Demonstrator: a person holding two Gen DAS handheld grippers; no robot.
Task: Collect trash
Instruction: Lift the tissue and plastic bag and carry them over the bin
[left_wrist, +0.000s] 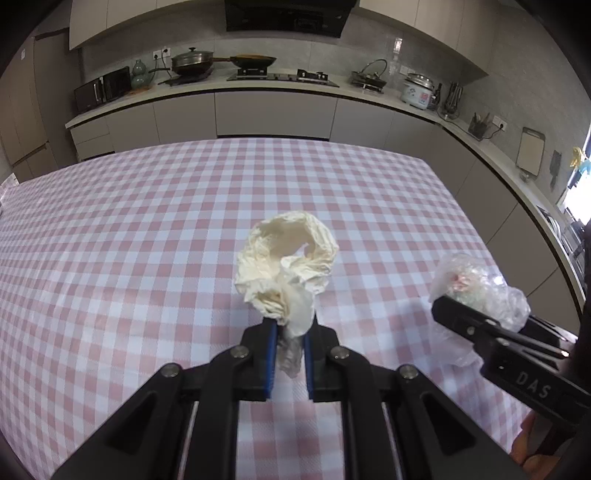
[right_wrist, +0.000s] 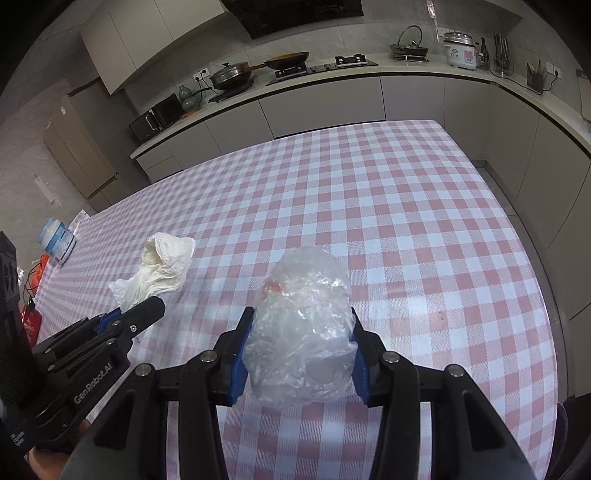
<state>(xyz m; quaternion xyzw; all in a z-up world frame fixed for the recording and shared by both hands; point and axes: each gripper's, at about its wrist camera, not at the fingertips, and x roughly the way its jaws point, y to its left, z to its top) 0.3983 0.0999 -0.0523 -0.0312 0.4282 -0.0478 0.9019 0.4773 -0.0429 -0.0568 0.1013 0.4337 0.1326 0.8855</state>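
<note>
My left gripper (left_wrist: 290, 325) is shut on the lower end of a crumpled cream paper tissue (left_wrist: 286, 254), which stands up above the pink-and-white checked tablecloth (left_wrist: 147, 221). In the right wrist view the same tissue (right_wrist: 162, 258) sticks out of the left gripper (right_wrist: 147, 306) at the left. My right gripper (right_wrist: 301, 312) is shut on a crumpled clear plastic bag (right_wrist: 303, 306) with something orange-pink inside. From the left wrist view this plastic bag (left_wrist: 469, 280) and the right gripper (left_wrist: 476, 314) are at the right edge, level with my left gripper.
A white and blue jar (right_wrist: 57, 240) stands near the table's left edge, with red and orange items (right_wrist: 37, 273) beyond it. The table's right edge (right_wrist: 546, 295) drops to the floor. A kitchen counter (left_wrist: 280, 88) with pans and a rice cooker (left_wrist: 417, 92) runs behind.
</note>
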